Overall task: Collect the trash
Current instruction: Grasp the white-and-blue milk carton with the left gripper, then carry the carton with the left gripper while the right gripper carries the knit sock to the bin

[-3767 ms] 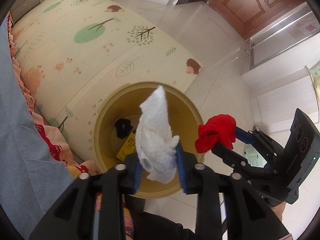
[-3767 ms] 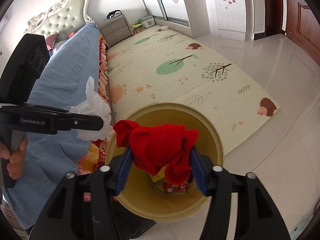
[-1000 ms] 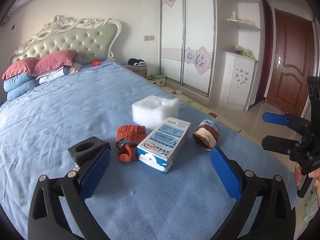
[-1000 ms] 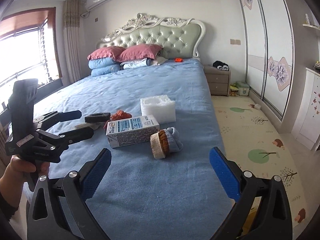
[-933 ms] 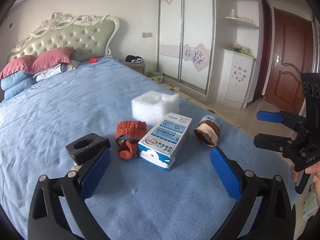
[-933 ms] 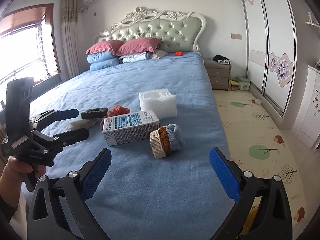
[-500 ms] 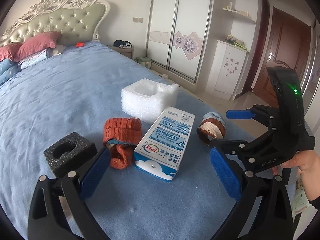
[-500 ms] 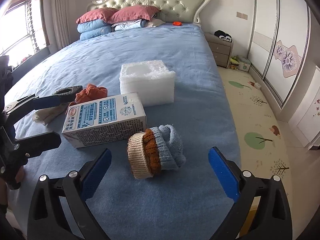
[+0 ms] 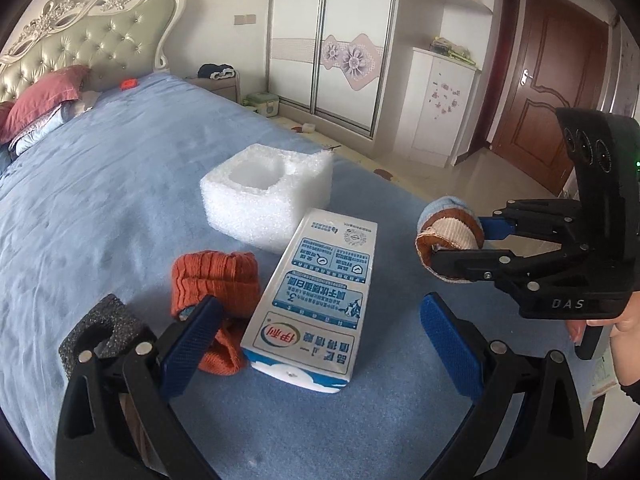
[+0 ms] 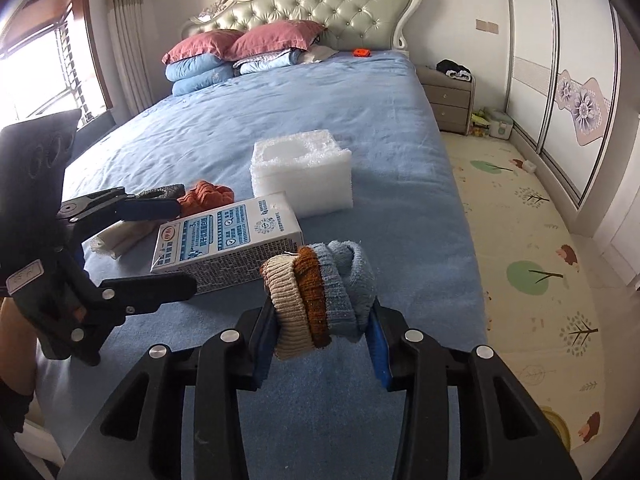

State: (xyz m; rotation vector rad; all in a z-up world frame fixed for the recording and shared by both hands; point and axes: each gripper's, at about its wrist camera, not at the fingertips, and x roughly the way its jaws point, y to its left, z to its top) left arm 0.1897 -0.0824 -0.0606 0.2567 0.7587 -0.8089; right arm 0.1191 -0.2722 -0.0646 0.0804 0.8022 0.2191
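On the blue bed lies a white-and-blue milk carton (image 9: 320,292) (image 10: 228,240). My left gripper (image 9: 320,332) (image 10: 180,242) stands open with its fingers on either side of the carton's near end, not touching it. An orange sock (image 9: 214,280) and a black foam piece (image 9: 96,332) lie by its left finger. A rolled blue, brown and cream sock (image 10: 320,292) (image 9: 448,224) sits between the pads of my right gripper (image 10: 322,336) (image 9: 460,244), whose jaws are closing and press on it.
A white foam block (image 9: 268,196) (image 10: 302,172) stands just beyond the carton. A white scrap (image 10: 116,240) lies under the left gripper. Pillows (image 10: 240,46) are at the headboard. A play mat (image 10: 528,240) covers the floor right of the bed.
Both grippers have come down and closer to the items on the bed. The right gripper's wide-open jaws have closed around the rolled sock. The left gripper now straddles the carton.
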